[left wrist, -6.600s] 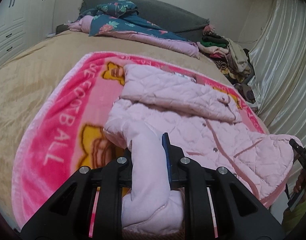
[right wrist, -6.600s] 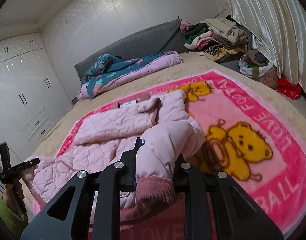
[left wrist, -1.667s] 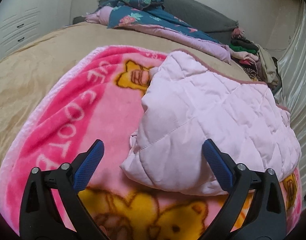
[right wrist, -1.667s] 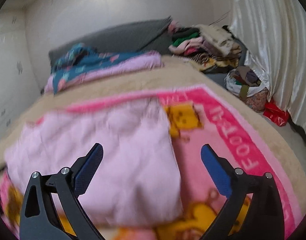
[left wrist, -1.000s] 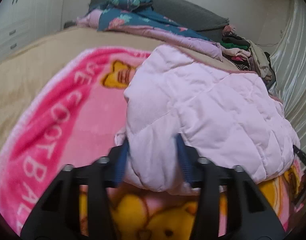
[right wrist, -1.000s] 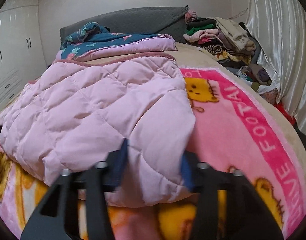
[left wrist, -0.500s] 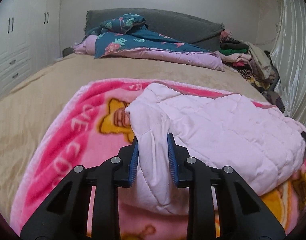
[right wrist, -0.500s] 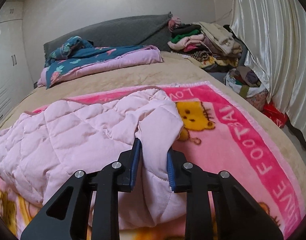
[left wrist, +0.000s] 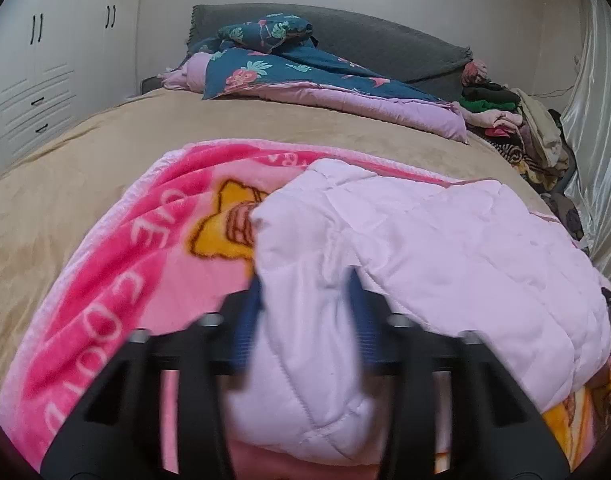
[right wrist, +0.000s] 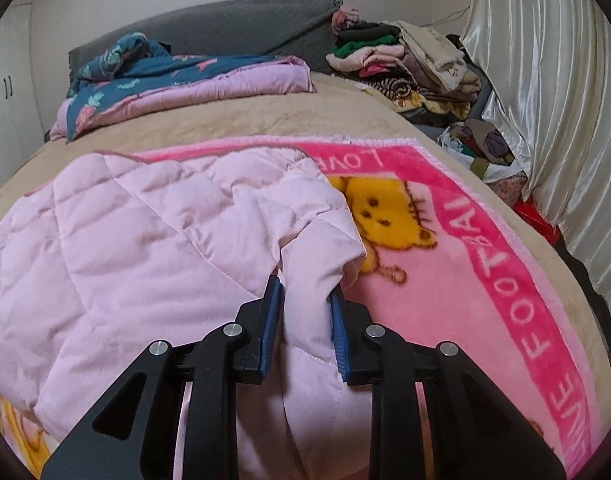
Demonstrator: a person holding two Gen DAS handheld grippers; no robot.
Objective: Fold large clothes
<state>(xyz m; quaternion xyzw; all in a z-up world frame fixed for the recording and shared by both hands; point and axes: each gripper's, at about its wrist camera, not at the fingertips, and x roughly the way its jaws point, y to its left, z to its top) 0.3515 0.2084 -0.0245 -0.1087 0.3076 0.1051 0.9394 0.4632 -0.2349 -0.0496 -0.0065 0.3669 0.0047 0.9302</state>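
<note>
A pale pink quilted jacket lies folded over on a pink bear blanket on the bed. My left gripper is shut on the jacket's near left corner, with fabric bunched between the blue pads; the view is a little blurred. In the right wrist view the same jacket fills the left half. My right gripper is shut on its near right corner, beside the yellow bear print on the blanket.
A blue floral quilt with a lilac lining lies at the head of the bed by the grey headboard. A pile of clothes sits at the far right, next to a shiny curtain. White wardrobes stand on the left.
Both grippers closed on the folded jacket's near corners about a second ago and still hold them. Over the last half second the jacket has shifted slightly; the left view is now motion-blurred.
</note>
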